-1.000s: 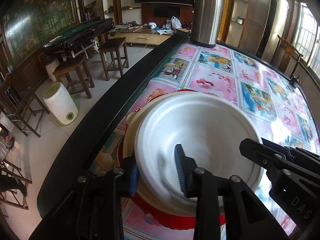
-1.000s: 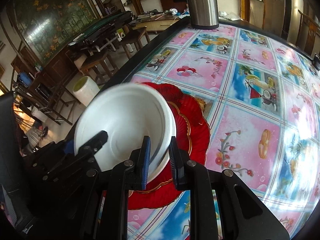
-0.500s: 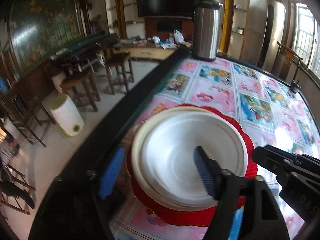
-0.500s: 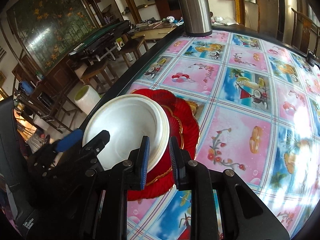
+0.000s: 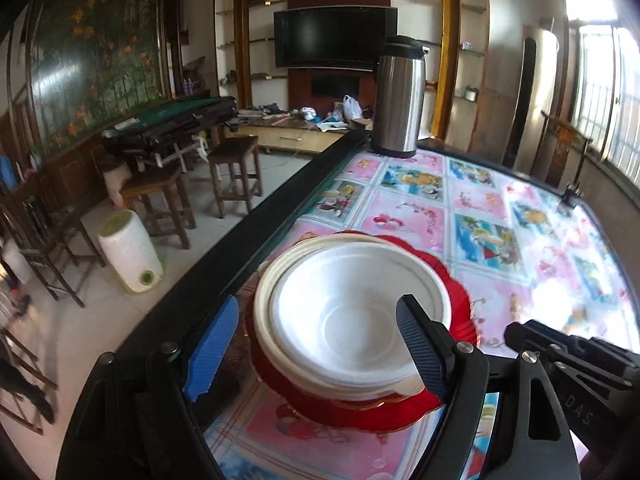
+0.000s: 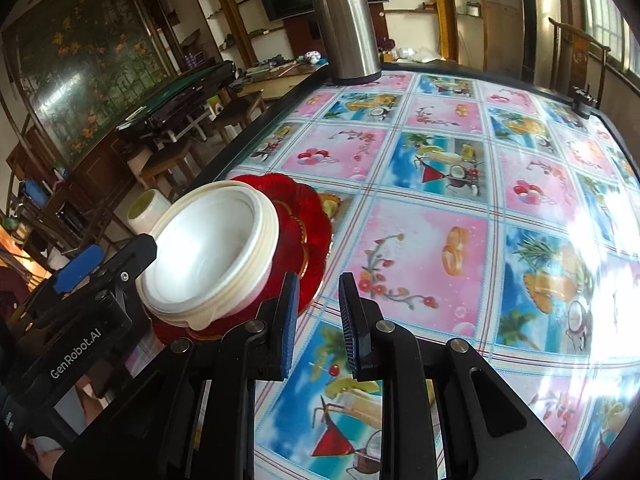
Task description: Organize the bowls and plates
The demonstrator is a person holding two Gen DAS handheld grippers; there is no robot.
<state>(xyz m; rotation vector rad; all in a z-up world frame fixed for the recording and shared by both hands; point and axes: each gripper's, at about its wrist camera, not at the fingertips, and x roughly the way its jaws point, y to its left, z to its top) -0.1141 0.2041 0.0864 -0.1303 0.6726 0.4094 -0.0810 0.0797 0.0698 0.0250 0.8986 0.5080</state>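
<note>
A white foam bowl (image 5: 352, 320) sits nested in a stack of cream bowls (image 6: 256, 280) on a red scalloped plate (image 6: 308, 216), near the left edge of the surface (image 6: 424, 248); the left gripper (image 5: 316, 344) has its jaws spread wide on either side of the stack, grasping nothing; the right gripper (image 6: 318, 320) hovers just beside the plate, jaws slightly parted and empty; a steel thermos (image 5: 398, 100) stands well apart at the far edge.

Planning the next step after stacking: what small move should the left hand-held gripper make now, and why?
Probably draw the left hand-held gripper straight back. Its jaws stand wide open either side of the white bowl, which sits nested in the stack on the red plate, so nothing is held. The right hand-held gripper is already off the stack.
</note>
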